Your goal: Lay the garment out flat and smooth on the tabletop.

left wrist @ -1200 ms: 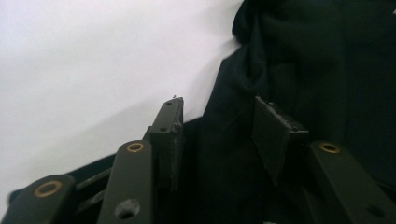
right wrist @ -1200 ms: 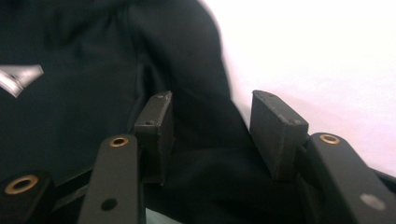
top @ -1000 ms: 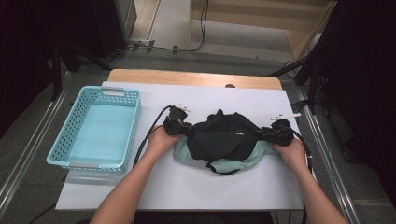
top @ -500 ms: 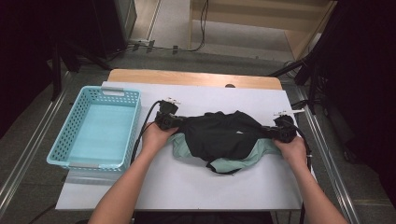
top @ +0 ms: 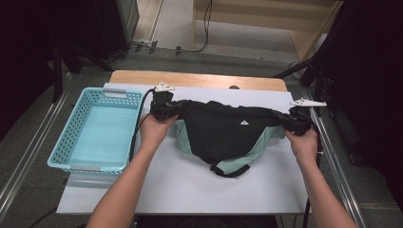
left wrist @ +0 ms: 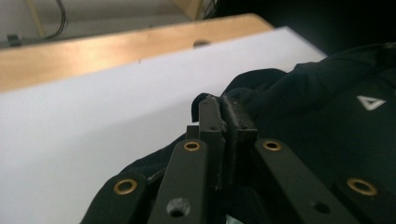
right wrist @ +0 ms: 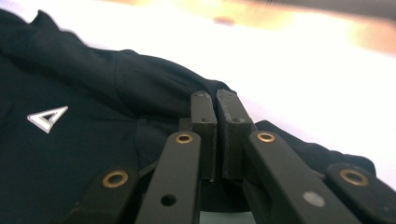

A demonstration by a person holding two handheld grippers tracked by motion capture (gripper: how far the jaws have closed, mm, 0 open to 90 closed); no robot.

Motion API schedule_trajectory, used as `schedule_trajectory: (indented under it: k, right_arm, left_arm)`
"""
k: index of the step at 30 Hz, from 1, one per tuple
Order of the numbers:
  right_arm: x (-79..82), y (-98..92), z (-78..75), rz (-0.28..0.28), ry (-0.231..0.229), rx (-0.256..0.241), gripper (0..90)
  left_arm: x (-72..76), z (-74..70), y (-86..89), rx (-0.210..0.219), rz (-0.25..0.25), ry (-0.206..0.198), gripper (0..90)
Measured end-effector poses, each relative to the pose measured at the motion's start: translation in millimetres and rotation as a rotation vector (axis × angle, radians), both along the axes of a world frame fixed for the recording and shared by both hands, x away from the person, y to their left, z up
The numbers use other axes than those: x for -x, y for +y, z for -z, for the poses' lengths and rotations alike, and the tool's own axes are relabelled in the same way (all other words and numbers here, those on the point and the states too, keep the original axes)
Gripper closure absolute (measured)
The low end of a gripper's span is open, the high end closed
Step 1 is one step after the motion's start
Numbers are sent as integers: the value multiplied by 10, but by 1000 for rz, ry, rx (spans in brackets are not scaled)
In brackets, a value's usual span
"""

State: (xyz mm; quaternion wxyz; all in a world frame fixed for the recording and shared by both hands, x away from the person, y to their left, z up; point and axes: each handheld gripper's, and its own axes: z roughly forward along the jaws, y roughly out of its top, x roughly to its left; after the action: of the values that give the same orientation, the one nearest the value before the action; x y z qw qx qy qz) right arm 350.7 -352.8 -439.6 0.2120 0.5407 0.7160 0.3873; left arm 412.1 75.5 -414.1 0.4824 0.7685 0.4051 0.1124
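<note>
The desk [top: 190,190] has a white top, with a strip of bare light wood [top: 199,80] along its far edge at 12 o'clock, where a small dark hole [top: 234,87] sits. Metal rails [top: 28,156] run along the desk's sides at 9 and 3 o'clock over a grey floor [top: 28,118]. Beyond the desk, at 12 o'clock, the floor [top: 176,19] is paler and brightly lit, crossed by a black cable [top: 205,23]. A light wooden frame [top: 266,23] stands at 1 o'clock. Dark equipment [top: 57,28] fills the 10 o'clock corner, and the 3 o'clock side lies in deep shadow.
</note>
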Motion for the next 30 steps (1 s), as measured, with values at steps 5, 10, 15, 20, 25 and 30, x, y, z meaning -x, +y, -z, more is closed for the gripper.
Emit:
schedule_trajectory:
  k: [5, 10, 15, 20, 25, 30]
  right_arm:
    - [-62, -14, -116, -3, -26, -21, 747]
    - [-132, -64, 95, -6, 73, -26, 585]
    - [-194, -40, 221, -35, 130, -49, 534]
    - [-251, 16, 286, -71, 136, -43, 479]
    - [-341, 3, 368, -76, 136, -56, 458]
    - [-447, -30, 451, -66, 167, -59, 458]
  left_arm:
    - [-55, -20, 3, 13, -17, 13, 797]
    - [-105, 221, -32, -42, 16, 132, 691]
    - [-148, 363, -87, -76, 37, 174, 639]
    - [-213, 452, -98, -56, 37, 192, 593]
    - [-266, 529, -116, -85, 31, 172, 569]
    - [-364, 537, -158, -110, 33, 172, 569]
